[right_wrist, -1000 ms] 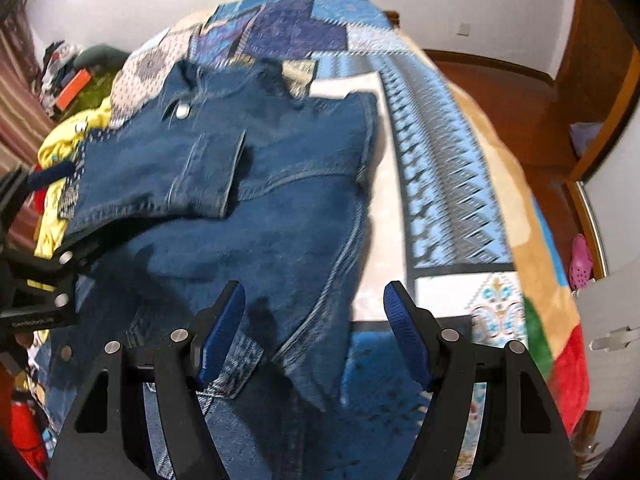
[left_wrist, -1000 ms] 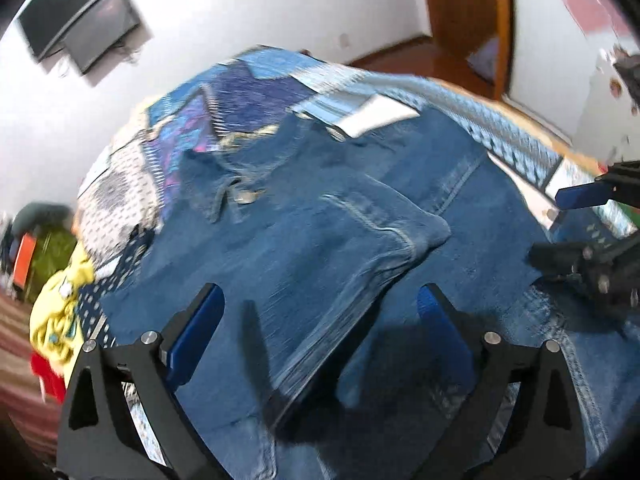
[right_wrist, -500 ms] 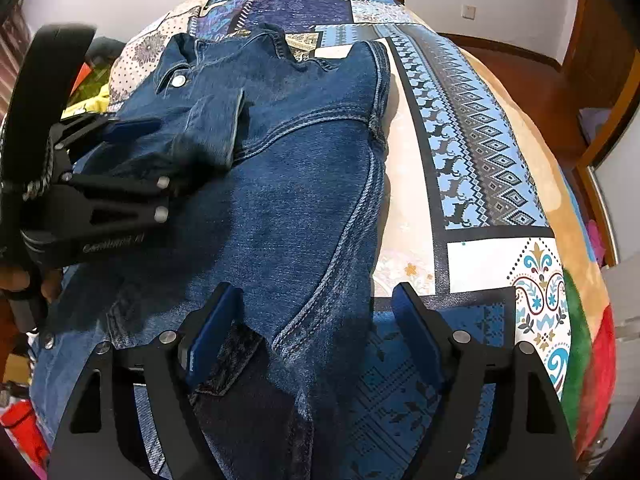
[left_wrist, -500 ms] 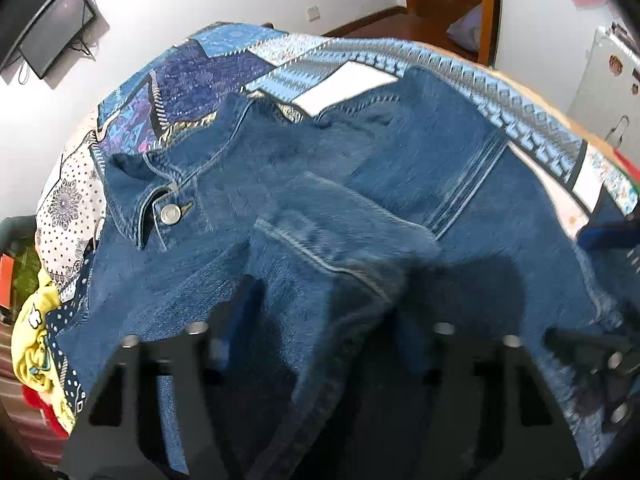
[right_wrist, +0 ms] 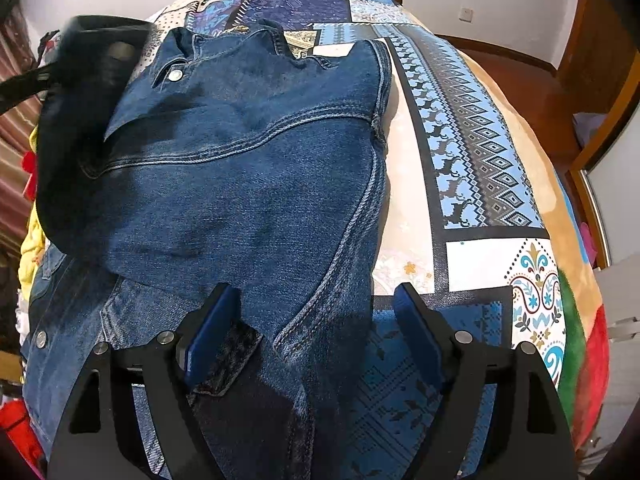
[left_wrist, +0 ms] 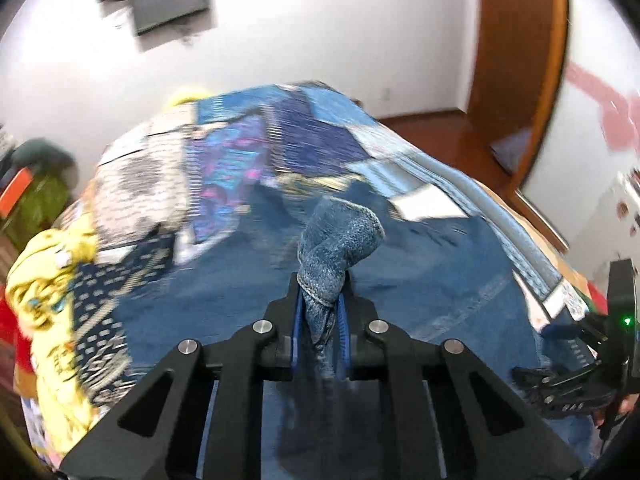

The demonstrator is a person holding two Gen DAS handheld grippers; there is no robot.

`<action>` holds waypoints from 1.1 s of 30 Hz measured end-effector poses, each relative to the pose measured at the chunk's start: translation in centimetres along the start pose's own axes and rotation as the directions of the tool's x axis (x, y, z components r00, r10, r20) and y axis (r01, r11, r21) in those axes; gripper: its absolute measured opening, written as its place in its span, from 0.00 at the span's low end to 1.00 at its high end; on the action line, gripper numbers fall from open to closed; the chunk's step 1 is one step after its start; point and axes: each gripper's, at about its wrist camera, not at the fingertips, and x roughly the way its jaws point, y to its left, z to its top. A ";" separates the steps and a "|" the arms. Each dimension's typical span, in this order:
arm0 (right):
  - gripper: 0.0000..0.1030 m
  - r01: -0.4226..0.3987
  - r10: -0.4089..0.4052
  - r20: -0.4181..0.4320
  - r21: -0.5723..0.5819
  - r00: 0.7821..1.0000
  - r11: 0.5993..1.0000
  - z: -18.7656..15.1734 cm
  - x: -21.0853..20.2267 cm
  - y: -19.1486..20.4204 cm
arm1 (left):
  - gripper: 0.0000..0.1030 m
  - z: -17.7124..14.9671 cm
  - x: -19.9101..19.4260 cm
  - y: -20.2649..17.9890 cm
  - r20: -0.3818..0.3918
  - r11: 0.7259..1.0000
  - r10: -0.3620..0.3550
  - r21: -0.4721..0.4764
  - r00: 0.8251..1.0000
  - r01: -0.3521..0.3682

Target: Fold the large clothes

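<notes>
A blue denim jacket (right_wrist: pixel 248 168) lies spread on the patchwork bedspread (right_wrist: pixel 472 148), collar at the far end. The left gripper (left_wrist: pixel 320 316) has its blue pads pinched tight on a bunched fold of the jacket's denim, lifted above the rest. The right gripper (right_wrist: pixel 316 320) hovers wide open and holding nothing over the jacket's near right edge, one pad above denim, the other above the bedspread.

Bare quilt (right_wrist: pixel 408 200) right of jacket (right_wrist: pixel 248 184) open; clothes pile (left_wrist: pixel 44 280) crowds left edge.
</notes>
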 end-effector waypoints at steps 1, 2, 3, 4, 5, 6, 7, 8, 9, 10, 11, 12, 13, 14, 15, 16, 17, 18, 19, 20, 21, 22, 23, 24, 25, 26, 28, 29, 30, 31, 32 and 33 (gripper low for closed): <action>0.77 0.003 -0.003 -0.005 0.001 1.000 1.000 0.1 0.0 0.0 | 0.14 -0.3 -0.5 1.2 0.004 1.000 0.020 -0.012 1.000 -0.020; 0.77 0.005 -0.005 -0.007 0.001 1.000 1.000 0.1 0.0 0.0 | 0.14 -0.8 -0.9 2.9 0.001 0.998 0.045 -0.034 0.999 -0.044; 0.77 0.009 -0.009 -0.008 0.002 1.000 1.000 0.2 0.0 0.0 | 0.14 -1.3 -1.2 4.4 -0.007 0.996 0.060 -0.058 0.998 -0.061; 0.77 0.016 -0.016 -0.009 0.000 1.000 1.000 0.2 0.0 0.1 | 0.14 -1.9 -1.4 5.6 -0.017 0.994 0.068 -0.079 0.998 -0.069; 0.77 0.021 -0.022 -0.009 -0.003 1.000 1.000 0.2 0.0 0.2 | 0.14 -2.9 -1.5 7.3 -0.033 0.990 0.077 -0.112 0.996 -0.080; 0.77 0.030 -0.030 -0.008 -0.006 1.000 1.000 0.2 0.1 0.3 | 0.14 -3.6 -1.5 8.4 -0.046 0.987 0.078 -0.134 0.996 -0.084; 0.77 0.036 -0.036 -0.007 -0.009 0.999 0.999 0.2 0.1 0.3 | 0.14 -4.7 -1.4 10.0 -0.065 0.983 0.062 -0.167 0.996 -0.072; 0.77 0.042 -0.042 -0.007 -0.011 0.999 0.999 0.2 0.1 0.4 | 0.14 -5.4 -1.1 10.8 -0.077 0.981 0.043 -0.185 0.996 -0.057; 0.77 0.046 -0.046 -0.006 -0.012 0.999 0.999 0.2 0.1 0.4 | 0.14 -6.4 -1.0 11.6 -0.092 0.978 0.023 -0.204 0.996 -0.041; 0.78 0.051 -0.051 -0.008 -0.012 0.999 0.999 0.2 0.1 0.5 | 0.14 -7.4 -0.8 12.2 -0.105 0.976 0.010 -0.213 0.994 -0.032; 0.78 0.055 -0.056 -0.009 -0.012 0.998 0.998 0.2 0.1 0.5 | 0.14 -8.5 -0.7 12.5 -0.116 0.976 0.003 -0.216 0.993 -0.028; 0.79 0.061 -0.061 -0.011 -0.012 0.998 0.998 0.2 0.1 0.5 | 0.14 -9.7 -0.6 12.7 -0.131 0.976 -0.006 -0.217 0.991 -0.022; 0.79 0.067 -0.068 -0.012 -0.014 0.998 0.998 0.2 0.1 0.6 | 0.14 -10.5 -0.5 12.8 -0.144 0.976 -0.012 -0.218 0.989 -0.020; 0.79 0.072 -0.072 -0.013 -0.015 0.997 0.997 0.2 0.1 0.6 | 0.15 -11.5 -0.3 12.9 -0.163 0.975 -0.018 -0.222 0.986 -0.019; 0.79 0.079 -0.079 -0.016 -0.017 0.997 0.997 0.2 0.1 0.7 | 0.15 -12.5 0.0 13.1 -0.181 0.973 -0.027 -0.229 0.983 -0.016; 0.79 0.084 -0.084 -0.018 -0.018 0.996 0.996 0.2 0.1 0.8 | 0.20 -13.2 0.0 13.0 -0.195 0.972 -0.034 -0.236 0.980 -0.014; 0.79 0.090 -0.090 -0.019 -0.021 0.996 0.996 0.2 0.0 0.8 | 0.28 -14.1 0.4 13.3 -0.216 0.969 -0.033 -0.246 0.976 -0.021; 0.79 0.097 -0.097 -0.021 -0.023 0.995 0.995 0.2 0.0 0.9 | 0.34 -14.8 0.6 13.4 -0.231 0.967 -0.019 -0.250 0.973 -0.040; 0.79 0.105 -0.106 -0.023 -0.027 0.994 0.994 0.2 -0.1 1.0 | 0.45 -15.5 0.6 13.6 -0.243 0.966 0.013 -0.248 0.970 -0.075; 0.79 0.111 -0.111 -0.023 -0.029 0.994 0.993 0.2 -0.1 1.1 | 0.51 -16.0 0.6 13.7 -0.245 0.965 0.033 -0.245 0.969 -0.094; 0.79 0.119 -0.120 -0.023 -0.031 0.993 0.992 0.2 -0.1 1.3 | 0.52 -16.5 0.4 13.9 -0.242 0.964 0.047 -0.244 0.969 -0.108; 0.79 0.127 -0.128 -0.023 -0.035 0.992 0.991 0.1 -0.1 1.4 | 0.55 -17.0 0.1 14.1 -0.239 0.962 0.056 -0.246 0.969 -0.116; 0.79 0.135 -0.136 -0.022 -0.038 0.991 0.990 0.1 -0.2 1.5 | 0.60 -17.3 -0.1 14.3 -0.237 0.961 0.063 -0.248 0.969 -0.123; 0.79 0.140 -0.141 -0.022 -0.040 0.990 0.989 0.0 -0.3 1.6 | 0.61 -17.6 -0.4 14.5 -0.236 0.960 0.076 -0.246 0.969 -0.135; 0.79 0.147 -0.148 -0.023 -0.042 0.989 0.988 0.0 -0.3 1.7 | 0.63 -18.0 -0.8 14.6 -0.239 0.959 0.096 -0.237 0.966 -0.153; 0.79 0.151 -0.152 -0.025 -0.043 0.988 0.988 0.0 -0.4 1.7 | 0.63 -18.2 -1.0 14.8 -0.245 0.960 0.110 -0.226 0.963 -0.167; 0.79 0.158 -0.160 -0.026 -0.046 0.987 0.986 -0.1 -0.6 1.9 | 0.64 -18.9 -1.4 15.3 -0.270 0.959 0.135 -0.206 0.953 -0.195; 0.79 0.161 -0.162 -0.025 -0.048 0.986 0.986 -0.2 -0.8 2.0 | 0.64 -19.2 -1.6 15.5 -0.277 0.958 0.141 -0.206 0.950 -0.202; 0.79 0.165 -0.166 -0.020 -0.050 0.986 0.985 -0.3 -1.1 2.1 | 0.64 -19.5 -2.1 15.9 -0.285 0.955 0.145 -0.210 0.948 -0.210; 0.79 0.169 -0.170 -0.013 -0.052 0.985 0.984 -0.3 -1.4 2.3 | 0.64 -19.8 -2.5 16.0 -0.284 0.953 0.146 -0.215 0.948 -0.212; 0.79 0.173 -0.174 -0.003 -0.054 0.985 0.983 -0.3 -1.7 2.4 | 0.64 -20.0 -3.3 16.3 -0.276 0.951 0.146 -0.225 0.950 -0.211; 0.79 0.177 -0.177 0.012 -0.055 0.984 0.983 -0.3 -2.3 2.6 | 0.64 -20.1 -4.1 16.6 -0.265 0.949 0.145 -0.235 0.953 -0.210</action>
